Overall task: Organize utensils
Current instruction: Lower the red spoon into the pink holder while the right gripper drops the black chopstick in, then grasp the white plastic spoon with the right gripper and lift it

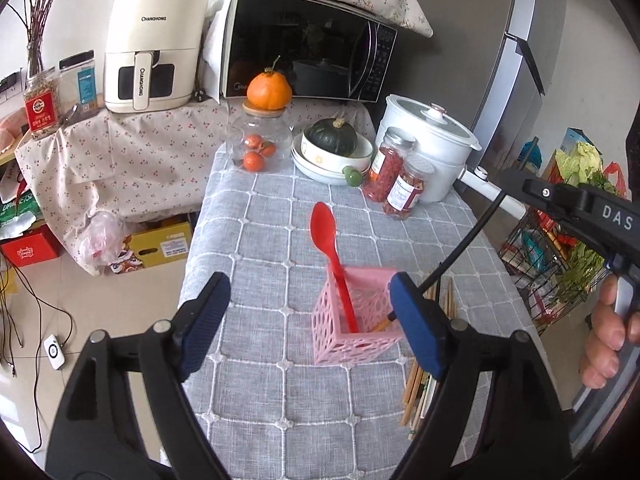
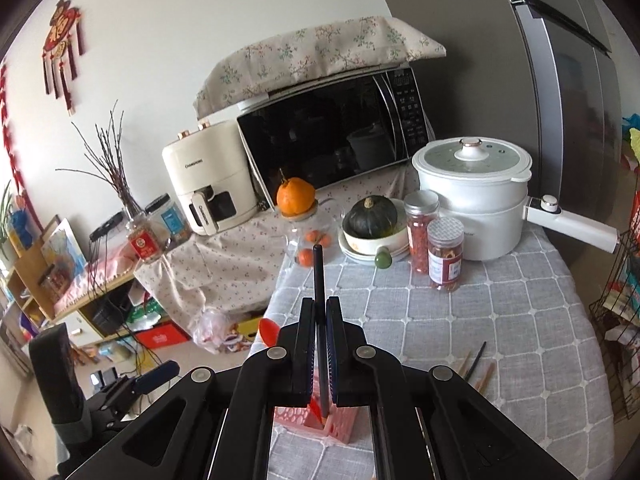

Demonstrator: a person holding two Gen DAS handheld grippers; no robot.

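Observation:
A pink lattice holder (image 1: 352, 320) stands on the grey checked tablecloth (image 1: 280, 400), and a red spoon (image 1: 326, 236) stands in it, bowl up. My left gripper (image 1: 310, 322) is open just in front of the holder, its right pad (image 1: 416, 324) beside the holder's right corner, with nothing gripped. My right gripper (image 2: 320, 308) is shut on a black chopstick (image 2: 319, 276), whose lower end dips into the holder (image 2: 320, 420). In the left wrist view that black chopstick (image 1: 460, 248) slants down into the holder. Several wooden chopsticks (image 1: 418, 396) lie on the cloth right of the holder.
Two red-filled jars (image 1: 394, 176), a white electric pot (image 1: 432, 148), stacked bowls with a dark squash (image 1: 332, 148) and a glass jar (image 1: 260, 144) topped by an orange stand at the table's far end. A microwave (image 1: 304, 44), an air fryer and the fridge (image 1: 520, 60) lie behind. A hand (image 1: 608, 340) is at the right.

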